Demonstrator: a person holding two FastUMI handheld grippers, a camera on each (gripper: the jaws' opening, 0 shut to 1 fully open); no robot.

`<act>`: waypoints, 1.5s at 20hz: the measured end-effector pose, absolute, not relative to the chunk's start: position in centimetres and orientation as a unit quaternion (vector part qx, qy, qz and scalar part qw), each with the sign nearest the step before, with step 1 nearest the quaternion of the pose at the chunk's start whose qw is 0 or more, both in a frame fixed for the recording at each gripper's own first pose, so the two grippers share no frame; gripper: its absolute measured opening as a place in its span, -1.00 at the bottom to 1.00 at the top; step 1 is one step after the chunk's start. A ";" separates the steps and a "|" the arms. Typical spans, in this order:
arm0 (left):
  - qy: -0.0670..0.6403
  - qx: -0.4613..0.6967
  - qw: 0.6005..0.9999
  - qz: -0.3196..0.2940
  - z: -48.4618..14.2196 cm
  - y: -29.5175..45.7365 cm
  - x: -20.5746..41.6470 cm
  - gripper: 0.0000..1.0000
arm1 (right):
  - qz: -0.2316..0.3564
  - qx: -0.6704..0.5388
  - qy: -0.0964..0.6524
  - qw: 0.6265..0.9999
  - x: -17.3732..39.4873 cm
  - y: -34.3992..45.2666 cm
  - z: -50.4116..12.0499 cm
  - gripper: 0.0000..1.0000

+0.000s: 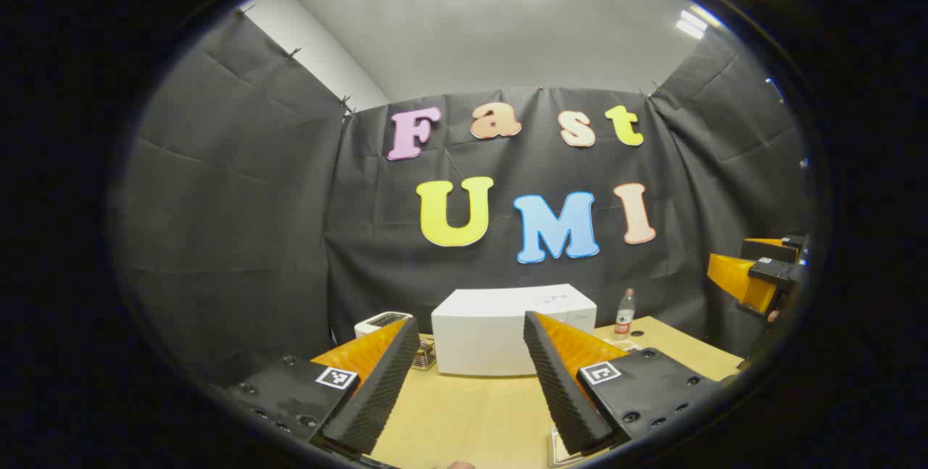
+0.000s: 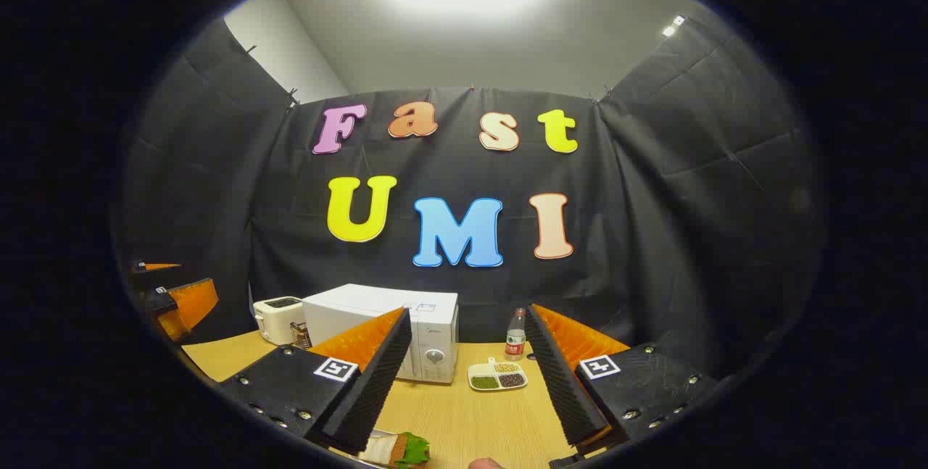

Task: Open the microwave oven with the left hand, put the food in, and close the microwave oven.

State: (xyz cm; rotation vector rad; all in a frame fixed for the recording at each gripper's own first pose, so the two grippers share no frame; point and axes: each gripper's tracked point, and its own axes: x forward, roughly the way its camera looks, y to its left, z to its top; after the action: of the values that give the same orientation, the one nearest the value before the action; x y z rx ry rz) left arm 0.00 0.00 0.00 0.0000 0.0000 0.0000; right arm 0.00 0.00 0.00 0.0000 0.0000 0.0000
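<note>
Ahead, microwave door closed; toaster left, bottle, snack dish right; both grippers spread, empty.

Left gripper jaws apart above table, facing closed microwave; bottle beside it.

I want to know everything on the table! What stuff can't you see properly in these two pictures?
- Microwave door: right gripper view, partly behind the right gripper's finger; handle unclear.
- Food: right gripper view, cut off at the bottom edge; something green on top.
- Divided dish: contents too small to name.
- Small item beside the toaster: left gripper view, half hidden by the left gripper's finger.
- Bottle label: too small.
</note>
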 end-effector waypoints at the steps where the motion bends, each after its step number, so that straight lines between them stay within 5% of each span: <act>1: 0.000 0.001 1.000 0.000 0.1 -0.1 -0.1 0.99 | 0.000 0.000 0.000 1.000 -0.1 -0.2 -0.1 0.90; 11: -0.009 0.002 1.000 0.015 1.3 -0.5 -0.8 1.00 | 0.018 0.002 -0.019 1.000 -0.1 -0.6 0.9 0.91; 14: -0.007 -0.005 1.000 0.016 1.1 -1.1 -0.9 0.83 | 0.024 -0.010 -0.023 0.999 0.0 -1.2 1.1 0.90; 15: -0.008 -0.003 1.000 0.018 1.2 -1.3 -0.9 1.00 | 0.025 -0.015 -0.022 0.999 0.0 -1.3 1.0 0.90; 17: -0.017 0.001 1.000 0.024 1.9 -1.5 -1.1 0.83 | 0.024 -0.025 -0.028 0.999 0.1 -1.9 1.3 0.90; 21: -0.023 0.011 0.999 0.029 1.7 -2.8 -1.0 1.00 | 0.039 -0.023 -0.033 0.998 -0.6 -2.1 1.0 0.90; 30: -0.022 0.013 1.000 -0.008 0.0 -6.7 4.9 0.89 | 0.034 0.000 -0.013 0.999 0.1 -3.1 -0.6 0.90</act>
State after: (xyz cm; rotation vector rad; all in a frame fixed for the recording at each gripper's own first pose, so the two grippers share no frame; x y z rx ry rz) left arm 4.95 -6.72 0.01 0.0266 -0.0441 -0.0164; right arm 0.12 -3.11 -0.63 -0.0005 -0.0269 0.0688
